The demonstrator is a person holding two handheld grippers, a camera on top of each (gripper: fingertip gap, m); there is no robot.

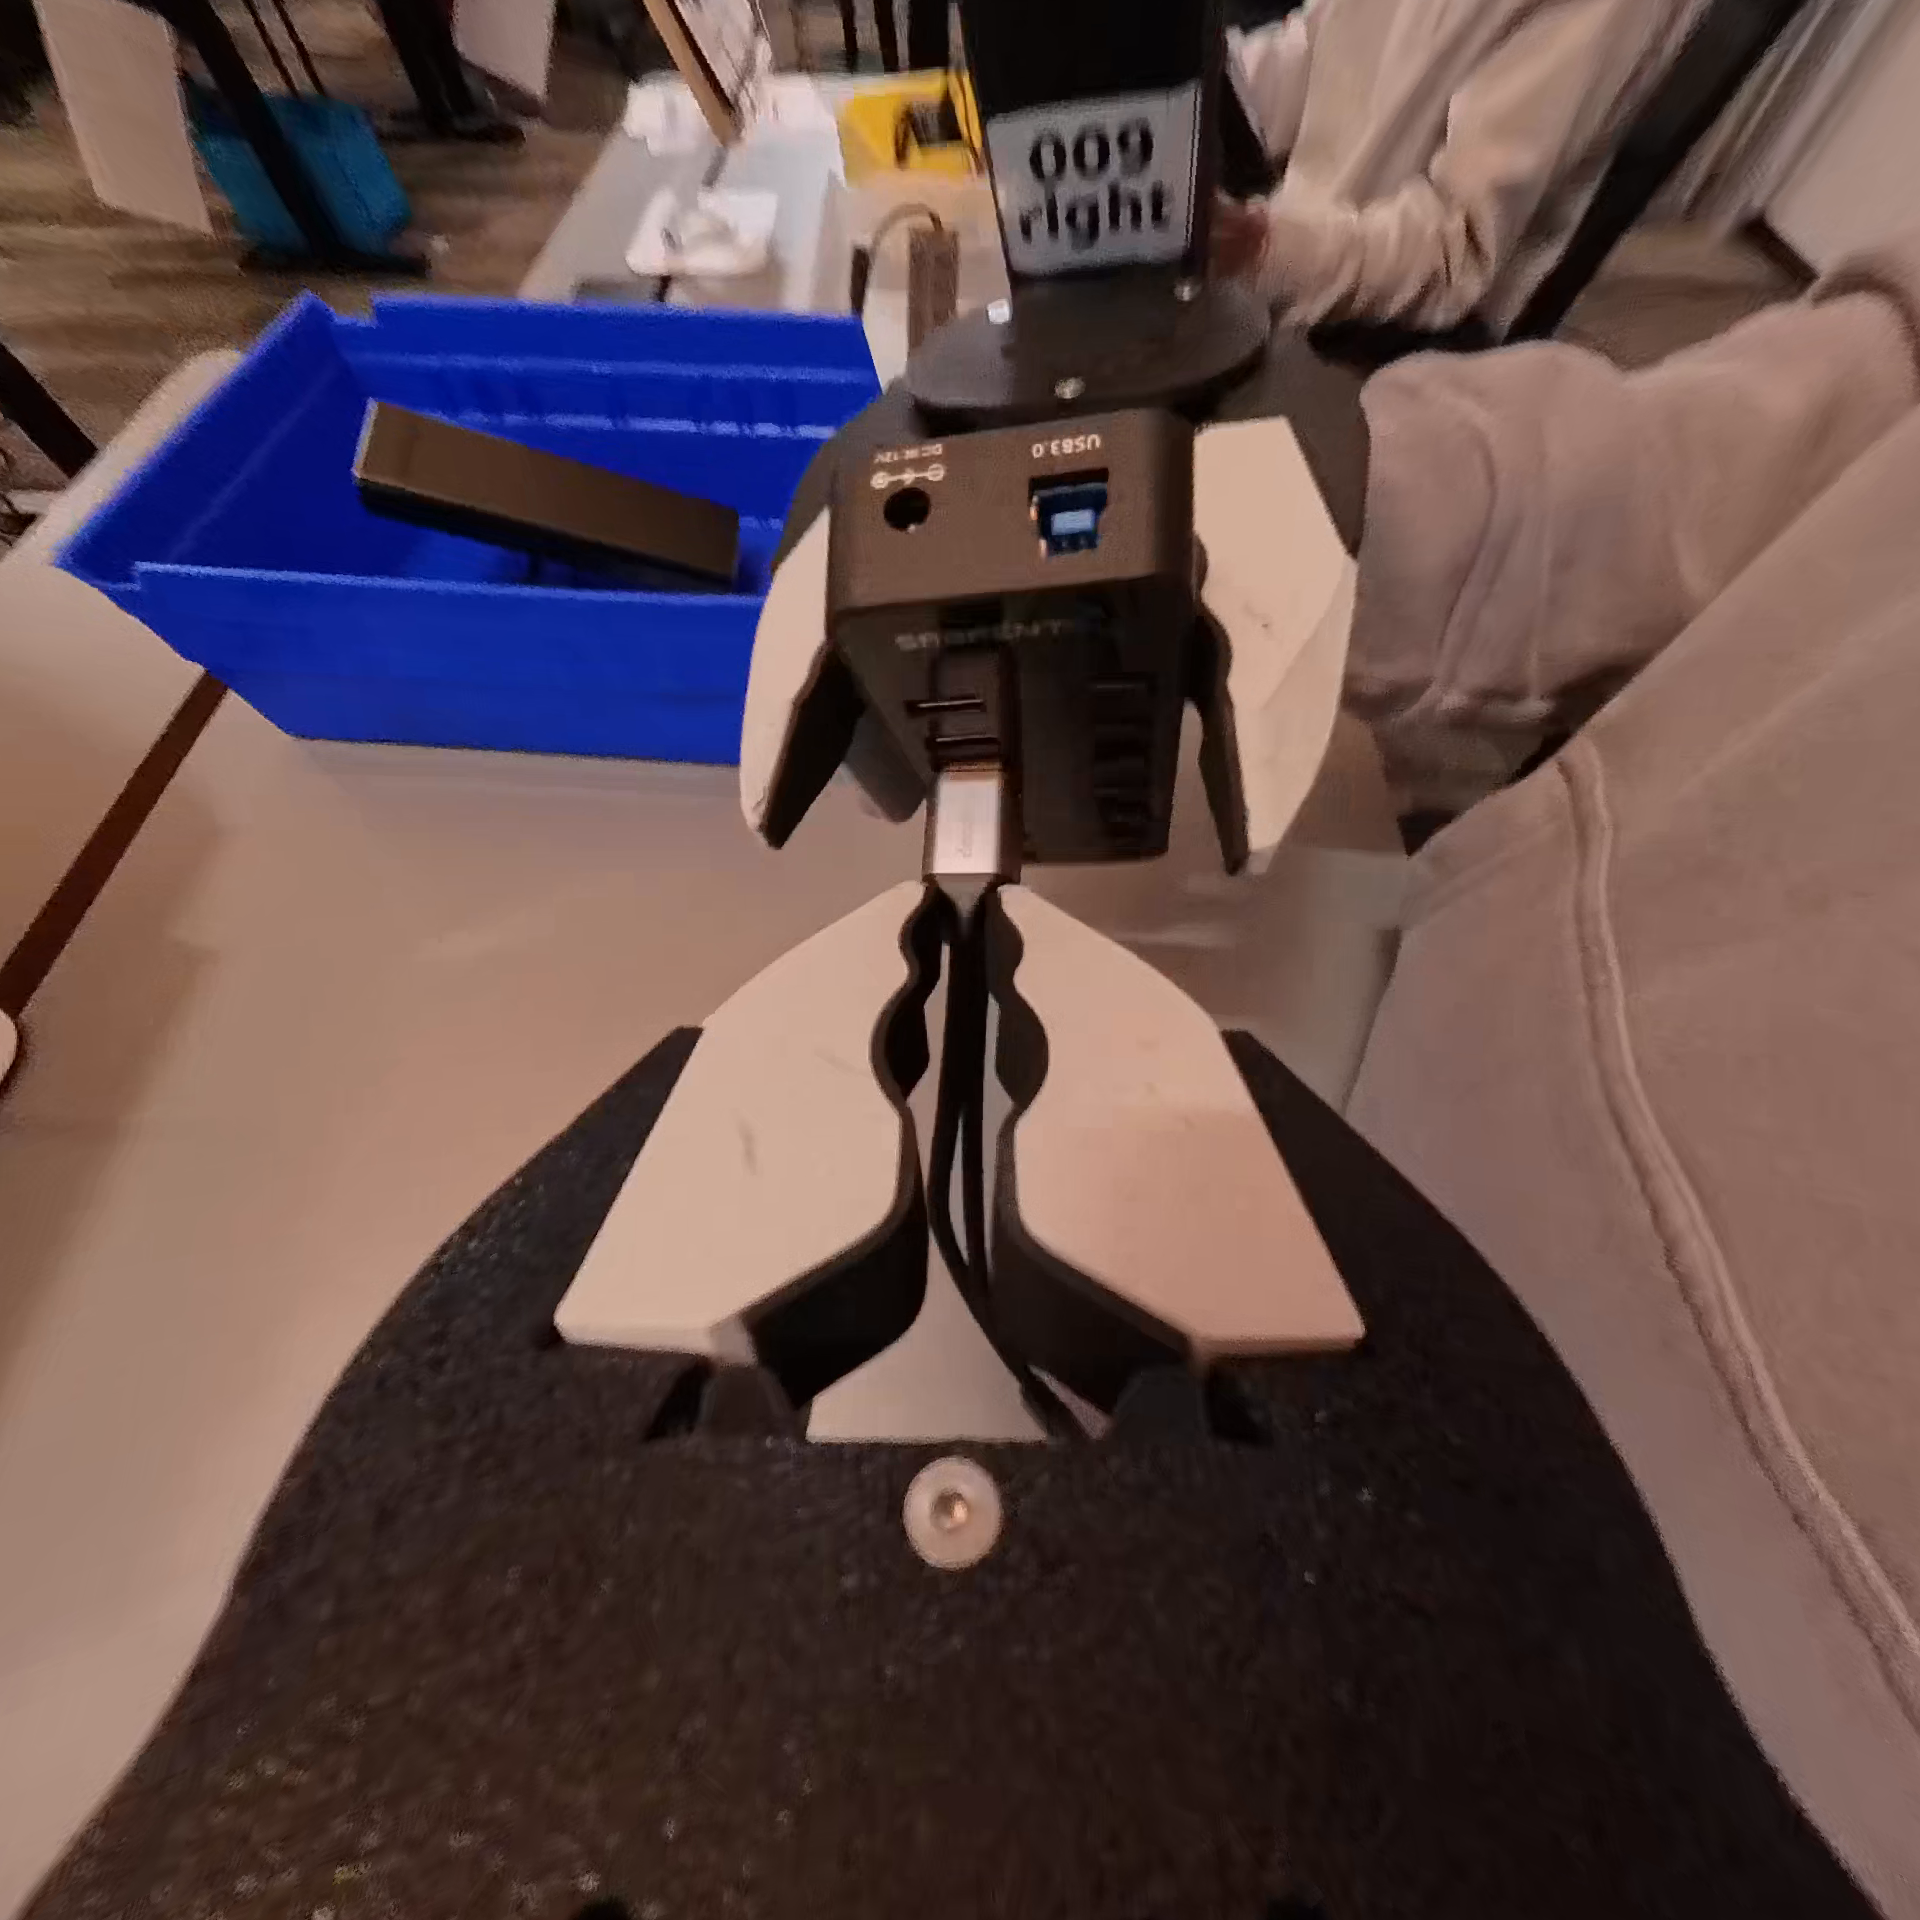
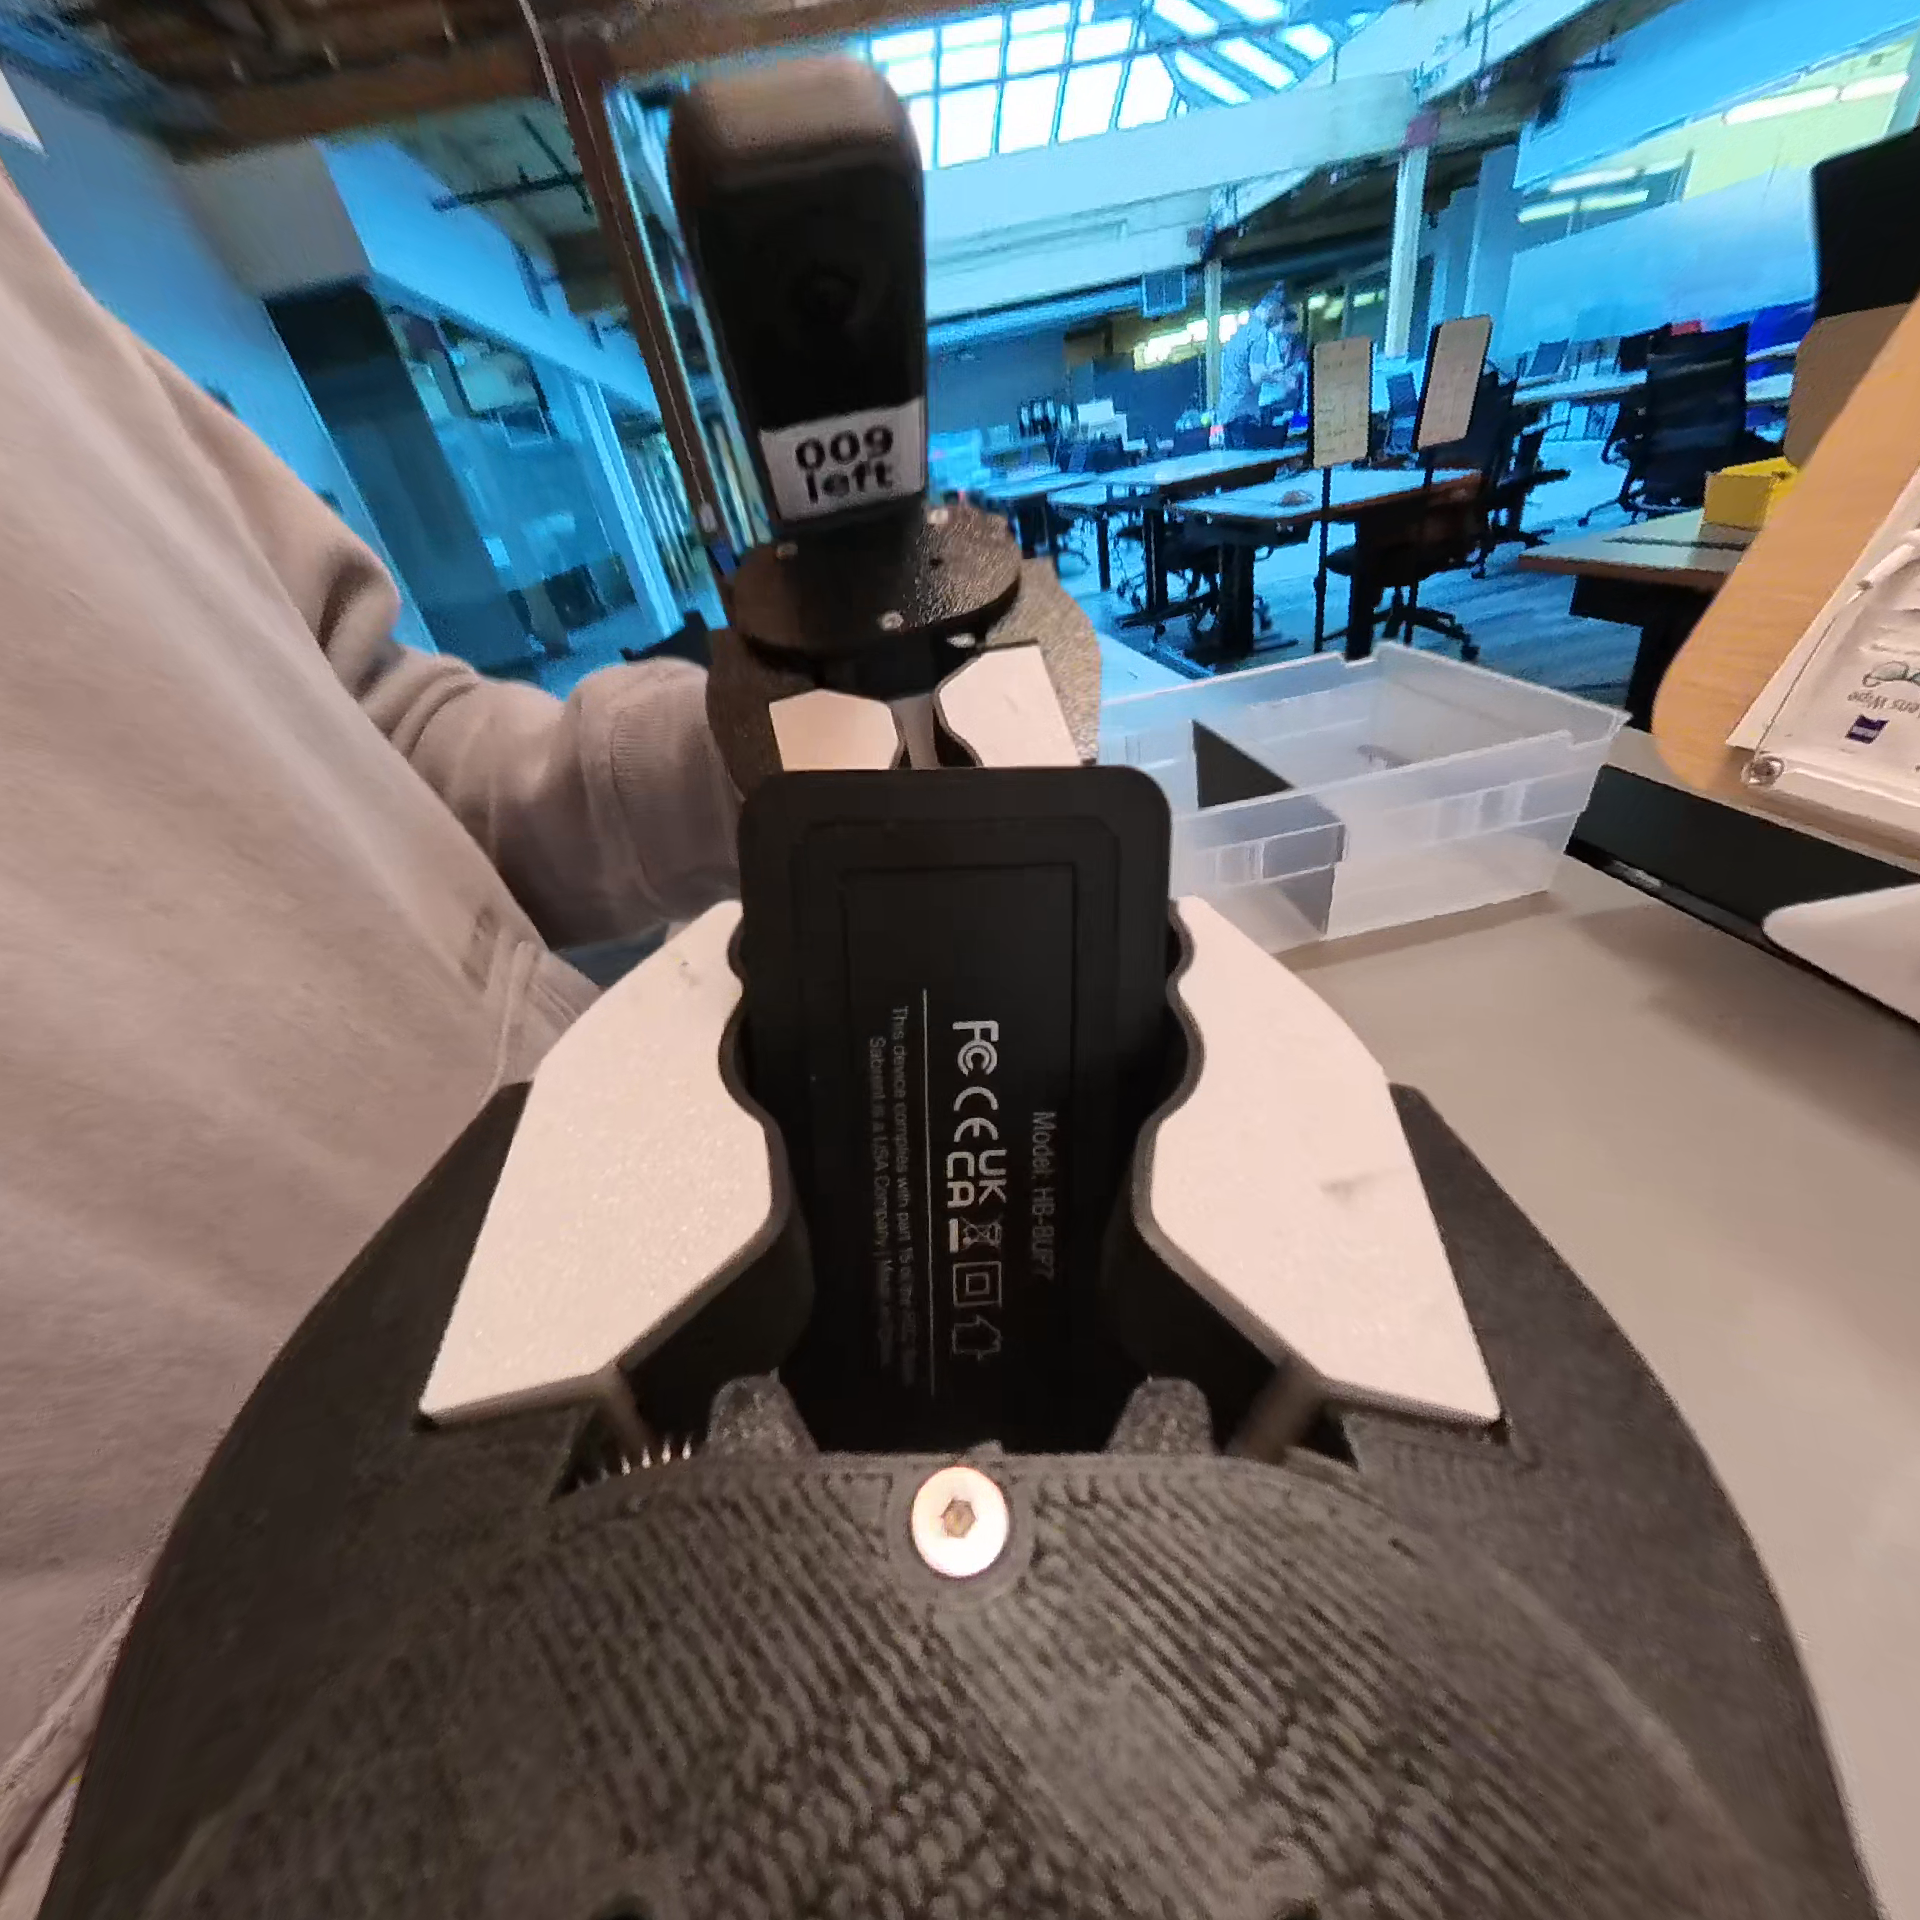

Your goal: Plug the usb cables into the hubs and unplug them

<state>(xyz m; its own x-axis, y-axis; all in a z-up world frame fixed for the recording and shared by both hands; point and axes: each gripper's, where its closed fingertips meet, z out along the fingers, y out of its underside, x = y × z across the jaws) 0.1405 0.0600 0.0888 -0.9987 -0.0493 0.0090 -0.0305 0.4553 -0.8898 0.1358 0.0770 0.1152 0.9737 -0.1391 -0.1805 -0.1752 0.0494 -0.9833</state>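
My left gripper (image 1: 964, 891) is shut on a black USB cable (image 1: 961, 1091), just behind its silver plug (image 1: 968, 821). The plug's tip sits in a port on the face of a black hub (image 1: 1013, 582). My right gripper (image 2: 956, 925) is shut on that hub (image 2: 956, 1039), whose labelled underside faces the right wrist camera. In the left wrist view the right gripper (image 1: 997, 831) faces me from above and holds the hub by its sides. In the right wrist view the left gripper (image 2: 925, 764) shows just beyond the hub's far end.
A blue bin (image 1: 436, 582) with a second black hub (image 1: 545, 504) stands on the table at left. A clear plastic bin (image 2: 1382, 790) stands to the right. A person's grey sleeves (image 1: 1558, 582) are close on the right. Tables and chairs fill the room behind.
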